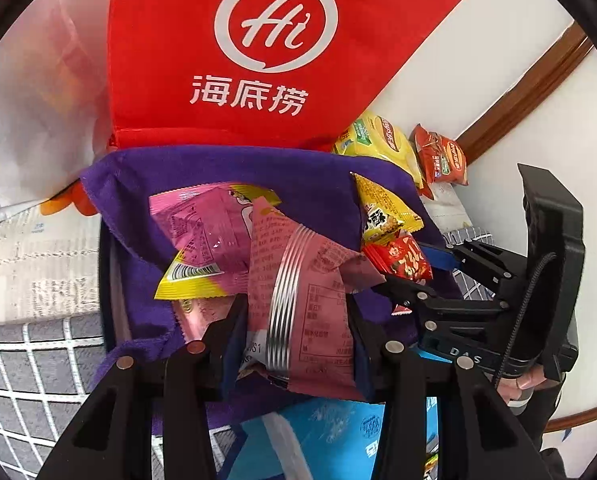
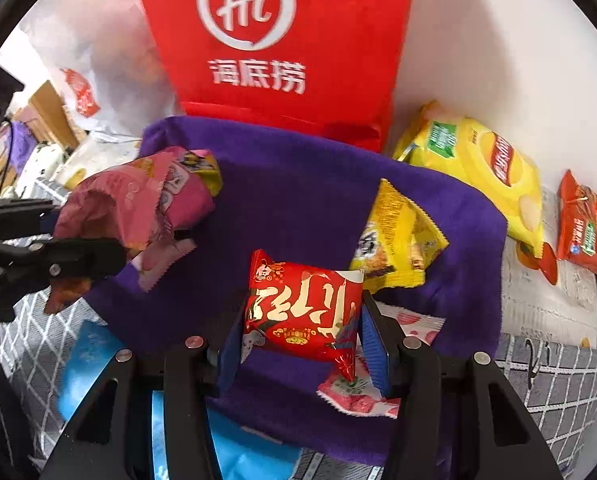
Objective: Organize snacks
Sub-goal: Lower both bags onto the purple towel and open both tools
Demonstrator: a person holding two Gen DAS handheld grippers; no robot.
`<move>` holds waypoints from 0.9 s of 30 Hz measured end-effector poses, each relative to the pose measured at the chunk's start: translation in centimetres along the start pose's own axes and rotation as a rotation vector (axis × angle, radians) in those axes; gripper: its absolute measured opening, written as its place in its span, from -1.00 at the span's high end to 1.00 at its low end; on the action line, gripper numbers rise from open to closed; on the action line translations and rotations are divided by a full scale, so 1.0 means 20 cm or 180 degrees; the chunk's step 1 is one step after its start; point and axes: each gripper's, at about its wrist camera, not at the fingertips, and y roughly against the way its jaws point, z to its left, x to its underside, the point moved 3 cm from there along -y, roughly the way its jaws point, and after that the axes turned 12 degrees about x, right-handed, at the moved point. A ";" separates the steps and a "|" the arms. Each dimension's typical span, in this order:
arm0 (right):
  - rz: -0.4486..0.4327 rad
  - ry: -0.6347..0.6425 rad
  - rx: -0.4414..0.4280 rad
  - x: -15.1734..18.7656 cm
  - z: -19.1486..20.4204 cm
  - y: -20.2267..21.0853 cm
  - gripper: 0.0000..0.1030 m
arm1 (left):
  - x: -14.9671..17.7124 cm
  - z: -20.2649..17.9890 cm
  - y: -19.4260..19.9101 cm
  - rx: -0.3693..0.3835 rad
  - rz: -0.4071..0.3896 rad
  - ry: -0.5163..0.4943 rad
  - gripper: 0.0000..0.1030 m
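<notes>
Over purple cloth [image 2: 298, 200] (jaws full): snacks.

Bright, even daylight fills both fisheye views, edges bowing into black corners, faint glare on the shiny red foil snack packet [image 2: 302, 308], slight blur throughout.

Glossy foil packet [image 2: 304, 312]; fuzzy purple cloth [image 2: 298, 200]

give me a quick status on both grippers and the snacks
Left hand-held gripper shut on crinkled pink foil snack packet. Right hand-held gripper shut on small red foil packet. Both over purple cloth; nothing blocking.
</notes>
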 end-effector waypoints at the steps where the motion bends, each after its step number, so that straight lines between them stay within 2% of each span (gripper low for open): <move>1: 0.0005 -0.0029 0.0032 0.00 -0.01 -0.01 -0.02 | 0.00 0.00 -0.01 -0.0007 -0.0012 -0.0002 0.17; 7: 0.0031 -0.0027 0.0043 0.01 -0.01 -0.05 -0.16 | 0.00 0.04 -0.05 -0.0034 -0.0022 0.0057 0.17; 11: 0.0031 -0.0015 0.0097 0.00 -0.01 -0.05 -0.42 | 0.00 0.04 -0.06 -0.0054 0.0002 0.0071 0.18; 13: 0.0002 -0.0090 0.0116 -0.01 -0.03 -0.03 -0.49 | 0.00 0.05 -0.05 -0.0051 0.0003 0.0073 0.17; 14: -0.0020 -0.0130 0.0113 -0.02 -0.04 -0.02 -0.49 | 0.00 0.04 -0.05 -0.0052 0.0012 0.0072 0.14; 16: -0.0059 -0.0151 0.0079 -0.02 -0.05 0.02 -0.49 | 0.00 0.03 -0.04 -0.0071 0.0013 0.0058 -0.29; 17: -0.0085 -0.0150 0.0079 -0.02 -0.05 0.04 -0.49 | 0.00 0.02 -0.03 -0.0088 0.0007 0.0034 -0.37; 22: -0.0377 -0.0390 0.0028 -0.06 -0.10 0.18 -0.49 | -0.01 -0.05 0.05 -0.0125 -0.0101 -0.0111 -0.42; 24: -0.0594 -0.0540 -0.0073 -0.08 -0.12 0.26 -0.49 | -0.02 -0.07 0.08 -0.0103 -0.0126 -0.0113 -0.42; 27: -0.0707 -0.0597 -0.0095 -0.09 -0.11 0.33 -0.48 | -0.03 -0.09 0.13 -0.0127 -0.0165 -0.0147 -0.42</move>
